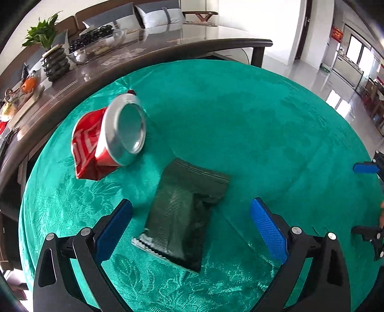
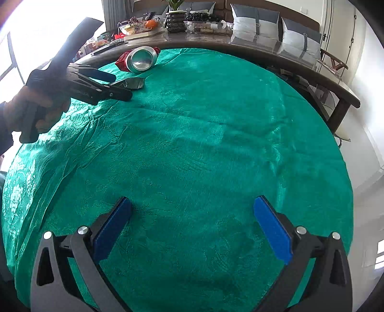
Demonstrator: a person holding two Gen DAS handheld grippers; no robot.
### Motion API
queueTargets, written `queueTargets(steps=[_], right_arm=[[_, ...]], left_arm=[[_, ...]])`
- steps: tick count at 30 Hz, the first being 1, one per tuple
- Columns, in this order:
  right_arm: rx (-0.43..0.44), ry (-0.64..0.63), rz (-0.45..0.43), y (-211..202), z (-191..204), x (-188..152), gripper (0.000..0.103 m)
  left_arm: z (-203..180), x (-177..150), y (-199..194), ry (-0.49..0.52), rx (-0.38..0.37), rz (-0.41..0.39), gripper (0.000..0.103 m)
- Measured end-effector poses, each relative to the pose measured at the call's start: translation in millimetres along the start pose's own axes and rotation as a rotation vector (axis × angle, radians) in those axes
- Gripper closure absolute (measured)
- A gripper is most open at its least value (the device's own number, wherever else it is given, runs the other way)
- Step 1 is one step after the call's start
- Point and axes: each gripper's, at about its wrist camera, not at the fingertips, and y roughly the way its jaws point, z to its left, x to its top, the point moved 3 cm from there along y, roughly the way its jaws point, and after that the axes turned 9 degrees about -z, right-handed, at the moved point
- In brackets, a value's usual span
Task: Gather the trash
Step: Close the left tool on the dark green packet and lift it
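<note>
A dark green foil snack wrapper [image 1: 184, 216] lies flat on the green tablecloth [image 1: 264, 134]. My left gripper [image 1: 192, 211] is open, its blue pads on either side of the wrapper, just above it. A crushed red soda can [image 1: 108, 139] lies on its side beyond it to the left. In the right wrist view my right gripper [image 2: 192, 211] is open and empty over bare cloth [image 2: 204, 144]. The can [image 2: 139, 58] and wrapper [image 2: 130, 82] show far off at the upper left, with the left gripper [image 2: 117, 86] at the wrapper.
A dark wooden table [image 1: 148, 48] stands behind the green one, with a potted plant [image 1: 48, 48], a glass bowl [image 1: 98, 40] and fruit [image 1: 28, 84]. A sofa with grey and white cushions [image 1: 158, 14] is behind. The right gripper's fingers [image 1: 364, 168] show at the right edge.
</note>
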Motion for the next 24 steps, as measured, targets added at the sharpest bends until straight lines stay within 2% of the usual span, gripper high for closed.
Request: queueTargets(steps=[1,4,6,9,15,17,19,20,24], right_arm=[[0.000,0.000,0.000,0.0,-0.4,0.0,0.005],[0.000,0.000,0.000,-0.1,0.3,-0.2,0.005],[0.000,0.000,0.000,-0.2,-1.2,-0.1,0.005],[0.000,0.000,0.000,-0.4,0.0,-0.5,0.005],[0.002,0.002,0.000,-0.7,-0.5,-0.8,0.004],[0.009,0.002,0.001,2.3,4.3,-0.1,0.004],[0.053,0.001,0.019,5.0,4.5,8.0,0.004],[0.085,0.004,0.016,6.5,4.8,15.6,0.004],[0.126,-0.049,-0.043,25.4,13.1,83.3,0.005]], left_arm=[[0.4,-0.6,-0.3,-0.005,-0.009,-0.006,0.007],[4.2,-1.3,-3.9,-0.034,-0.013,-0.027,0.024],[8.7,-1.8,-8.2,-0.058,-0.007,-0.036,0.047],[16.0,-3.6,-14.0,-0.117,-0.020,-0.036,0.064],[18.9,-26.2,-48.6,-0.220,0.037,-0.058,0.064],[22.5,-38.6,-66.6,-0.275,0.090,-0.067,0.064],[28.1,-51.8,-83.1,-0.336,0.155,-0.082,0.064],[30.5,-56.2,-87.3,-0.359,0.169,-0.088,0.064],[41.9,-70.1,-96.7,-0.415,0.246,-0.121,0.064]])
